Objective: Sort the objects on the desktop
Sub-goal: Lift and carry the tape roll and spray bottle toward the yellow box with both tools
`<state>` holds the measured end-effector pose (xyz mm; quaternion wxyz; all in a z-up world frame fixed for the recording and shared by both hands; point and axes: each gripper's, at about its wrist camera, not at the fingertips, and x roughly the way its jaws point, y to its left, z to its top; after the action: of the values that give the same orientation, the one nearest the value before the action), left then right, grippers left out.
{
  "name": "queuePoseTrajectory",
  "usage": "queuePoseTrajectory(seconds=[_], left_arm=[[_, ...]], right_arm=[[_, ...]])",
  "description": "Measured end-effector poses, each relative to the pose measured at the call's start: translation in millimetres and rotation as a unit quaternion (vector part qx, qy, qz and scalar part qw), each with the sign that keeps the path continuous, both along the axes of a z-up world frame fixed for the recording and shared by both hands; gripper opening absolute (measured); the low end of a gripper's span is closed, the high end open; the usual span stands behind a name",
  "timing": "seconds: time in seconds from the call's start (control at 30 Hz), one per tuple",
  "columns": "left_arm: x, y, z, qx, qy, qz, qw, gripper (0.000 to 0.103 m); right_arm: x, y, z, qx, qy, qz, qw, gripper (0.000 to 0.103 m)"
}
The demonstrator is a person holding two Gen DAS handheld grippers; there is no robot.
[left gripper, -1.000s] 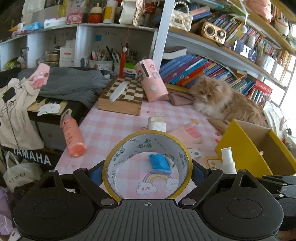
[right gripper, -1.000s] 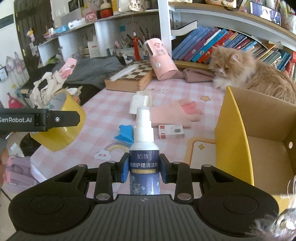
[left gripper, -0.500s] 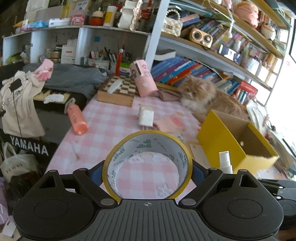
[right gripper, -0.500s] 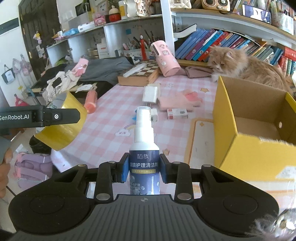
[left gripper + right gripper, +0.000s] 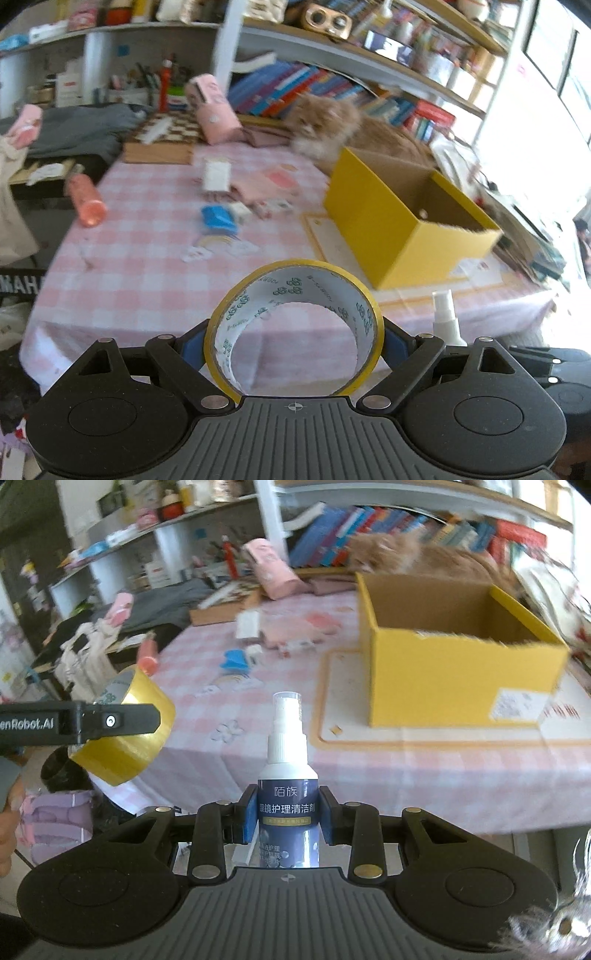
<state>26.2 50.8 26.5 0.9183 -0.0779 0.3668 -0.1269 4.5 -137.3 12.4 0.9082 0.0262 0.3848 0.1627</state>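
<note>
We've pulled both tongs back off the desk (image 5: 424, 760) w/ loads: left tongs (image 5: 293, 334) clamp tape roll (image 5: 293, 295), right tongs (image 5: 287, 812) pinch spray bottle (image 5: 287, 771); yellow box (image 5: 461, 672) now ahead-right, drop-off looks next.

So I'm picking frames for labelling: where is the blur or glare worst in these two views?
Left wrist: window glare washes out the right edge, and the cat and shelves smear, while the tape roll stays sharp. Right wrist: background books and cat streak; the spray bottle label reads crisply.
</note>
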Motion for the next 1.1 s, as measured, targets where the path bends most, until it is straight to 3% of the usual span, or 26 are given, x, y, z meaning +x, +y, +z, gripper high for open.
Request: queuePoseTrajectory(seconds=[0.53, 1.1], left_arm=[[-1, -48, -5, 0.003, 0.009, -0.111, 0.9938, 0.091], [4, -93, -9, 0.007, 0.015, -0.203, 0.9791, 0.091]], right_arm=[[-37, -37, 0, -0.008, 0.013, -0.102, 0.995, 0.030], [-58, -66, -3, -0.010, 0.036, -0.172, 0.984, 0.030]])
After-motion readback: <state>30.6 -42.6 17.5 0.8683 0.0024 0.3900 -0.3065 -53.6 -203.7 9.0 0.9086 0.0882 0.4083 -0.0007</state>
